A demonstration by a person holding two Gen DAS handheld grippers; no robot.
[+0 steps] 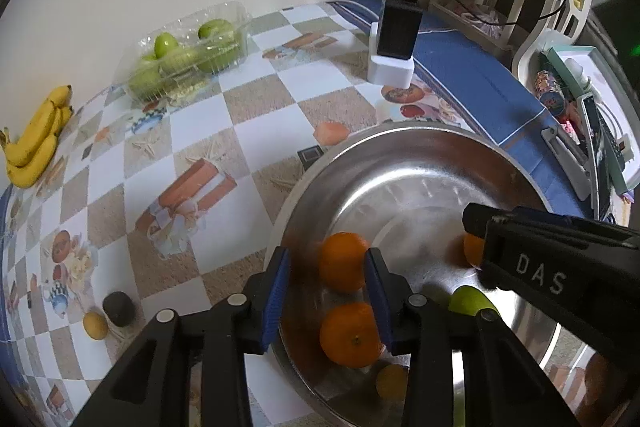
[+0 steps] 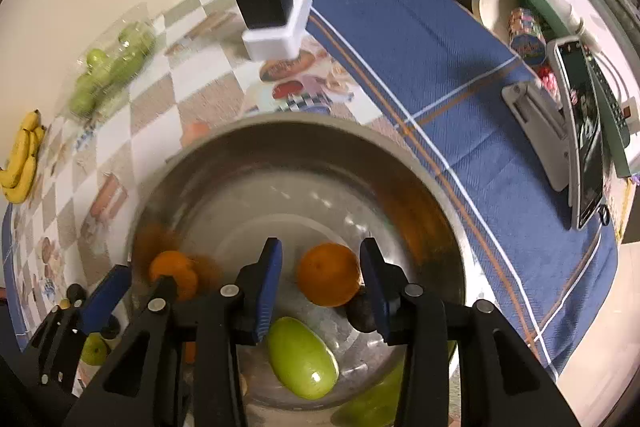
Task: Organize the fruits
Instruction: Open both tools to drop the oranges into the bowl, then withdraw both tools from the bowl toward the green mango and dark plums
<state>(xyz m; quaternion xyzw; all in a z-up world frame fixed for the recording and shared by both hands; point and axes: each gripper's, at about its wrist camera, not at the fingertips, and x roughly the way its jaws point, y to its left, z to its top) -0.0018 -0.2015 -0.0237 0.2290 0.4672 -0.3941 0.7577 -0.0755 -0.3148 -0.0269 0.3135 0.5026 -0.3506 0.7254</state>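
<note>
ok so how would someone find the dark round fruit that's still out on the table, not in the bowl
Start at the big steel bowl and look left across the checked tablecloth, toward its near edge. Two small fruits sit there side by side, apart from the bananas and the boxed green apples by the wall. The dark fruit is brownish-black; its neighbour is yellow.

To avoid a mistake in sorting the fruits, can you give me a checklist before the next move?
1. Left gripper empty: ok, fingers open, gap beside the orange.
2. Right gripper empty: ok, open over a second orange.
3. Bowl has room: ok.
4. All fruit gathered: not ok; bananas, boxed apples, lemon and dark fruit lie on the table.
5. Grippers clear of each other: cannot tell.
</note>
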